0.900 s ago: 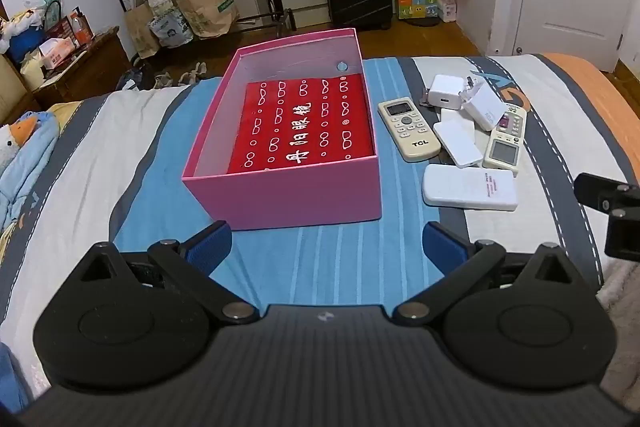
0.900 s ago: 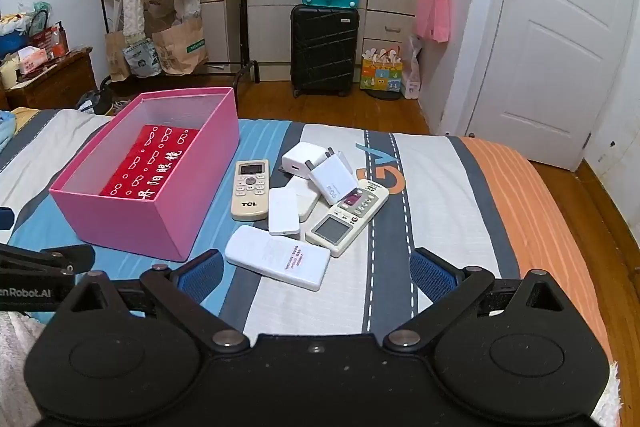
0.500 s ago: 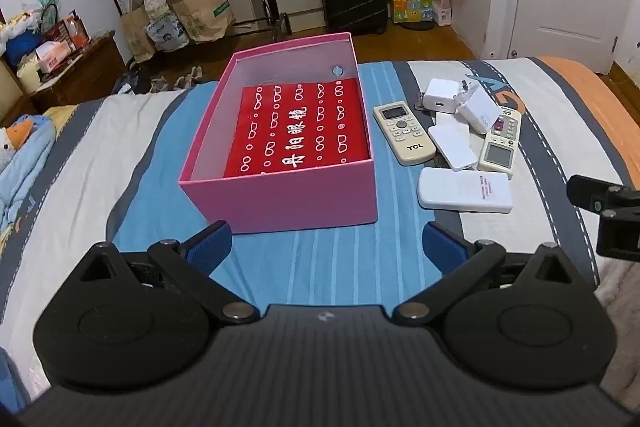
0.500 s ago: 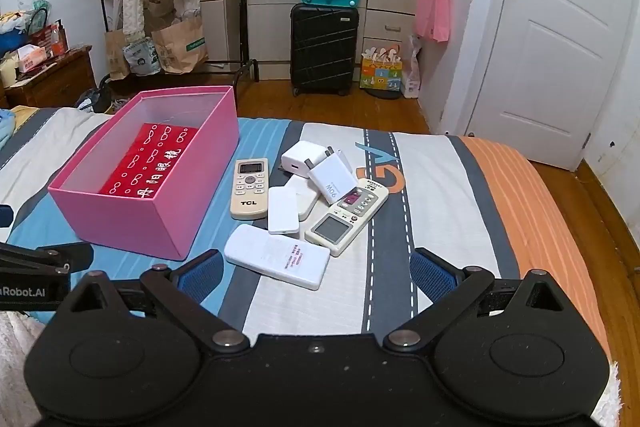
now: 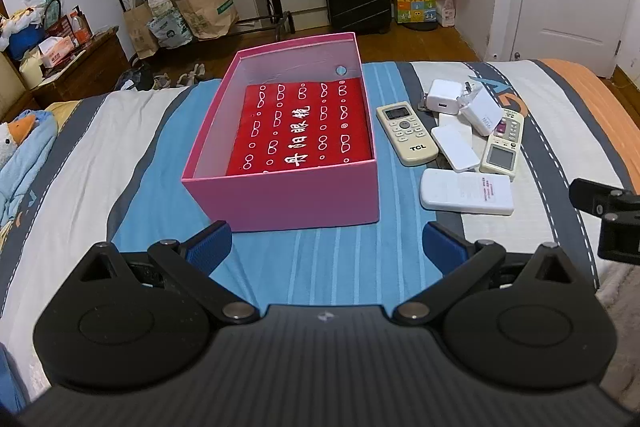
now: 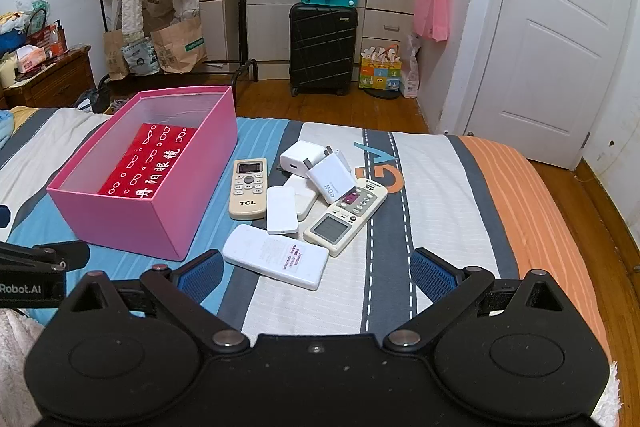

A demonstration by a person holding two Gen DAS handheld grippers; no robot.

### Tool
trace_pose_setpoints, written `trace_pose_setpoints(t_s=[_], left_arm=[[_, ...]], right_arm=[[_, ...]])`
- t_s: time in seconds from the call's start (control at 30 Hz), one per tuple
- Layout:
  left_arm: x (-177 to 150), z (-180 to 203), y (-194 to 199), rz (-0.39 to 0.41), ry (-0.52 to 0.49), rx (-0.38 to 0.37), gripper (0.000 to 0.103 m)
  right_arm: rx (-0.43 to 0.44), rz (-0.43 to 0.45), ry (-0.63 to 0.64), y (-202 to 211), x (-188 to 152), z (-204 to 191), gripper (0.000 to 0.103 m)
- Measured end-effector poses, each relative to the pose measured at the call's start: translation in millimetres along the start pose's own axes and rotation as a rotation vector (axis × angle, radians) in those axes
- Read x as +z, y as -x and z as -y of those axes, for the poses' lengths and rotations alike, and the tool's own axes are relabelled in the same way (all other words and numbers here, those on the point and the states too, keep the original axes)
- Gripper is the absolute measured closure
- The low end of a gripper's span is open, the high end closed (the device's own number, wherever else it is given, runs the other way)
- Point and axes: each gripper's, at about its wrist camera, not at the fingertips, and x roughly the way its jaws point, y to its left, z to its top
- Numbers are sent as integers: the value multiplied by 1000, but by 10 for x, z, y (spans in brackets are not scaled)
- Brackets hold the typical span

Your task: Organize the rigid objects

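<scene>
Both the left gripper (image 5: 326, 245) and right gripper (image 6: 314, 273) hover spread wide and hold nothing, low in their frames, while the pink box (image 5: 280, 203) sits mid-frame on the striped bed (image 6: 440, 187), the remotes and chargers (image 6: 304, 203) clustered just right of it.

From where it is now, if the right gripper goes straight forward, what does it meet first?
Probably the flat white remote lying face down nearest the right gripper, between its open fingers. The grey-screen remote lies just behind. Height above the bed is unclear.
</scene>
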Motion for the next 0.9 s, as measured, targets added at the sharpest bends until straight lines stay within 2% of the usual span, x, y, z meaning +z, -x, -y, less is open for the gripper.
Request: trace_pose_setpoints(t_s=[0.27,0.43,0.9], left_arm=[[-7,-2,-8,-3,4,4,0],[-19,-55,-47,-27,52,8,0],[-53,-100,-66,-21,52,45,0]], right_arm=[[-1,1,-3,-14,4,7,2],[-3,7,-2,5,1,1,2],[-21,22,1,61,-25,-42,2]])
